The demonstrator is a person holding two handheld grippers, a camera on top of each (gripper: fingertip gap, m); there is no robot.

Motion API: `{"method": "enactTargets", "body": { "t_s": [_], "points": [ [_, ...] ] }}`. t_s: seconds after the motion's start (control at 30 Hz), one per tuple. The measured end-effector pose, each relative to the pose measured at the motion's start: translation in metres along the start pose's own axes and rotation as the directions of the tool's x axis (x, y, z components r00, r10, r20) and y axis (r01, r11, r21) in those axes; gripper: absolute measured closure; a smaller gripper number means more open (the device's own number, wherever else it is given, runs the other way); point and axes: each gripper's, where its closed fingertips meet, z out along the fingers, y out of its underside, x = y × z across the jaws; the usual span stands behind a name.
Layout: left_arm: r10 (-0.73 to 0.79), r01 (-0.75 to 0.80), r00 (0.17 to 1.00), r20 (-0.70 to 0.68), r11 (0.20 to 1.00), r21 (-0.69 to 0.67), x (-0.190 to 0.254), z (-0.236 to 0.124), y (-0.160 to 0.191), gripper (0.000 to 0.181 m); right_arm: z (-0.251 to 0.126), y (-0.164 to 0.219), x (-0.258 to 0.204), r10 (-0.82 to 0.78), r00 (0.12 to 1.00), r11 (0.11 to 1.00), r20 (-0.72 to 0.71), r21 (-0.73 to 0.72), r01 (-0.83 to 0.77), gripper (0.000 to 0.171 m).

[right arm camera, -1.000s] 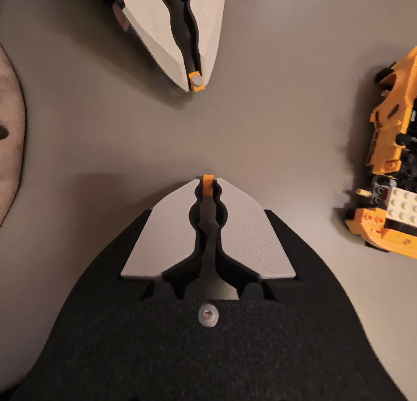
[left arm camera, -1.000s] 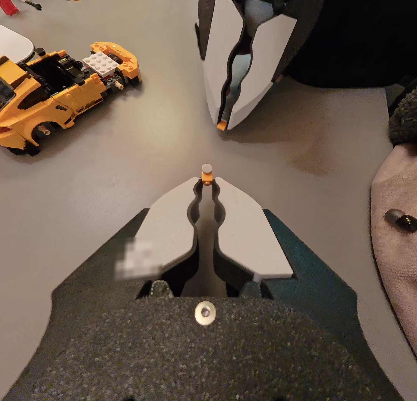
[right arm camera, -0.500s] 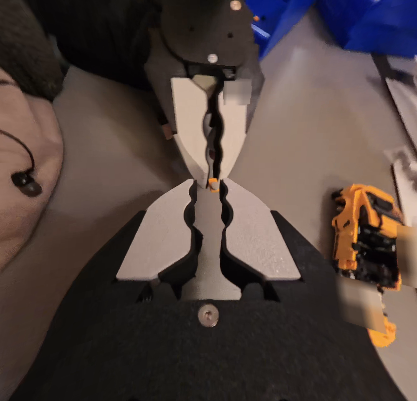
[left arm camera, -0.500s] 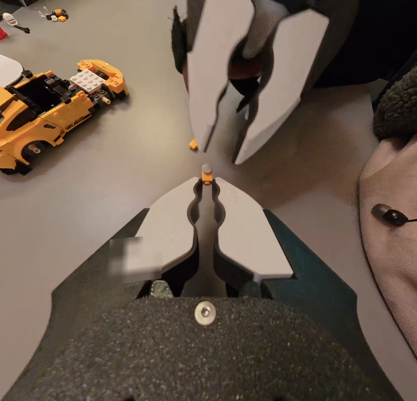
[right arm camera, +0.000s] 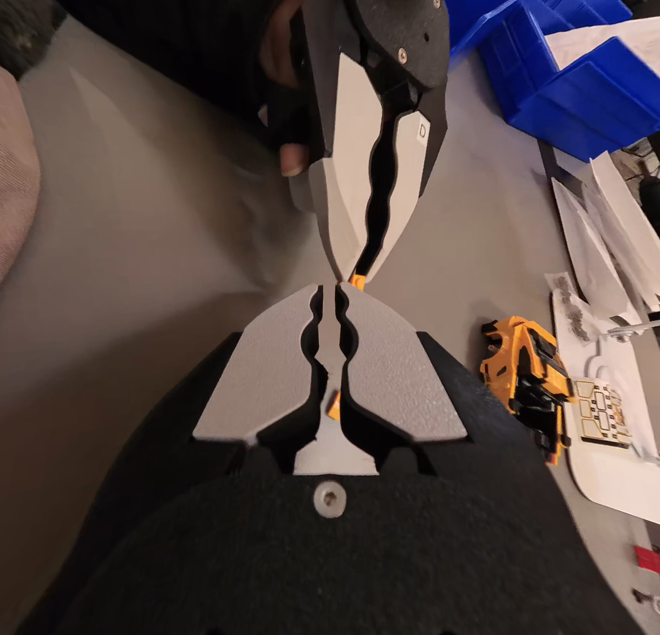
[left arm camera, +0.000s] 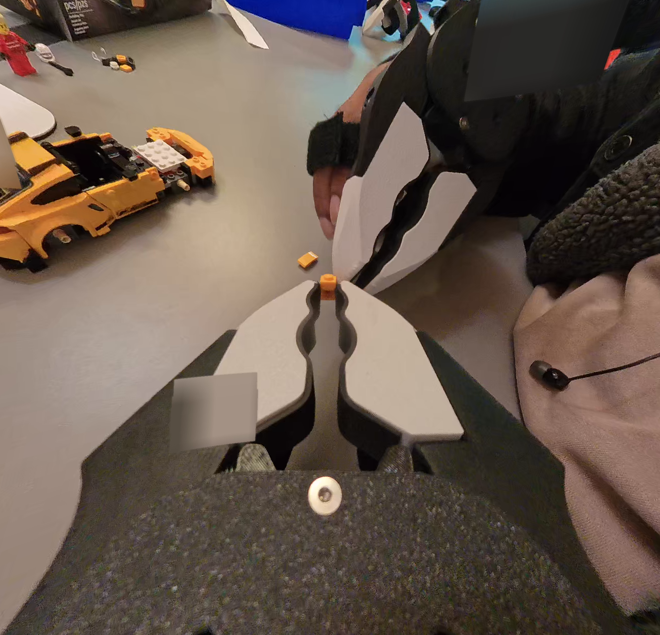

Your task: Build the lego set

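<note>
In the left wrist view my left gripper (left arm camera: pixel 328 286) is shut on a small orange brick (left arm camera: pixel 328 289), stud upward, just above the grey table (left arm camera: pixel 178 314). My right gripper (left arm camera: pixel 351 278) comes in from the upper right, with its tips right beside that brick. In the right wrist view my right gripper (right arm camera: pixel 329 289) has only a narrow gap at its tips, with nothing in it. The left gripper (right arm camera: pixel 357 275) and its brick (right arm camera: pixel 358 281) sit just beyond. A small orange tile (left arm camera: pixel 307 259) lies loose on the table. It also shows between my right fingers (right arm camera: pixel 334 405).
The part-built orange car (left arm camera: pixel 89 196) stands at the left and shows in the right wrist view (right arm camera: pixel 525 375) beside a sticker sheet (right arm camera: pixel 600 414). A red minifigure (left arm camera: pixel 16 53), small loose parts (left arm camera: pixel 119 62), the set's box (left arm camera: pixel 125 0) and blue bins (right arm camera: pixel 571 82) stand farther back. A person's garment (left arm camera: pixel 589 403) lies at the right. Only a small space, under 4 cm, lies between the two pairs of fingers. Both grippers' tips are roughly 8 centimetres from the small orange tile (left arm camera: pixel 307 259).
My right gripper held an orange tile, opened and dropped it onto the table, then closed to a narrow gap with nothing in it. It moved up to the left gripper, which kept its brick.
</note>
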Motion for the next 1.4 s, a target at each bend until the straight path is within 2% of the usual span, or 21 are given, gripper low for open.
{"method": "enactTargets", "body": {
  "t_s": [0.13,0.27,0.37,0.47,0.77,1.03,1.23,1.4],
  "points": [
    [0.010,-0.010,1.000,0.003,1.000,-0.005,0.000,0.001,0.000,0.174,-0.005,-0.001,0.004,0.041,0.999,0.999,0.012,0.021,-0.041,0.166],
    [0.021,-0.021,1.000,0.001,1.000,-0.002,0.001,0.001,0.000,0.174,-0.013,-0.003,0.015,0.167,0.986,0.983,0.021,0.068,-0.168,0.164],
    [0.043,-0.043,0.999,-0.008,0.999,0.007,0.005,0.000,-0.002,0.174,-0.011,-0.002,0.013,0.280,0.956,0.955,0.092,0.075,-0.287,0.156],
    [0.081,-0.081,0.996,-0.021,0.997,0.017,0.010,0.000,-0.004,0.174,-0.010,-0.006,0.007,0.327,0.933,0.935,0.152,0.094,-0.343,0.156],
    [0.183,-0.183,0.982,-0.047,0.983,0.010,0.022,0.002,-0.002,0.174,-0.011,-0.007,-0.006,0.343,0.906,0.924,0.249,0.082,-0.373,0.163],
    [0.177,-0.176,0.984,-0.017,0.983,0.045,0.018,-0.001,-0.009,0.174,-0.014,-0.008,0.001,0.369,0.898,0.909,0.241,0.110,-0.403,0.164],
    [0.152,-0.149,0.988,-0.033,0.987,0.065,0.019,-0.001,-0.011,0.166,-0.018,-0.015,0.004,0.375,0.893,0.895,0.249,0.152,-0.419,0.164],
    [0.173,-0.170,0.984,-0.046,0.984,0.054,0.023,-0.001,-0.009,0.174,-0.019,-0.019,0.003,0.369,0.892,0.893,0.260,0.166,-0.417,0.164]
  ]
}}
